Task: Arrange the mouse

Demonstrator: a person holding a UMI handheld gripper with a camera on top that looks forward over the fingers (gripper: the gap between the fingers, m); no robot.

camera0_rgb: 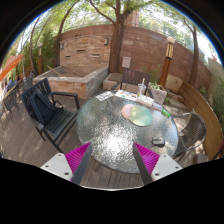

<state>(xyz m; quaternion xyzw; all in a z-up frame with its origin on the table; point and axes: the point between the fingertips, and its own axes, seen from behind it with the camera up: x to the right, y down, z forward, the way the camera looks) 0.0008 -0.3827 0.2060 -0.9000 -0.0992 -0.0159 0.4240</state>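
I hold the gripper [113,160] open, nothing between its pads, above the near rim of the round glass table [100,125]. I judge the small dark shape at right of centre to be the mouse [157,143], ahead-right of the fingers; its long axis is unclear.

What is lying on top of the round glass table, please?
On the round glass table lies a greenish disc-like pad, beyond the open gripper. A small dark object sits near the edge; I cannot identify it.
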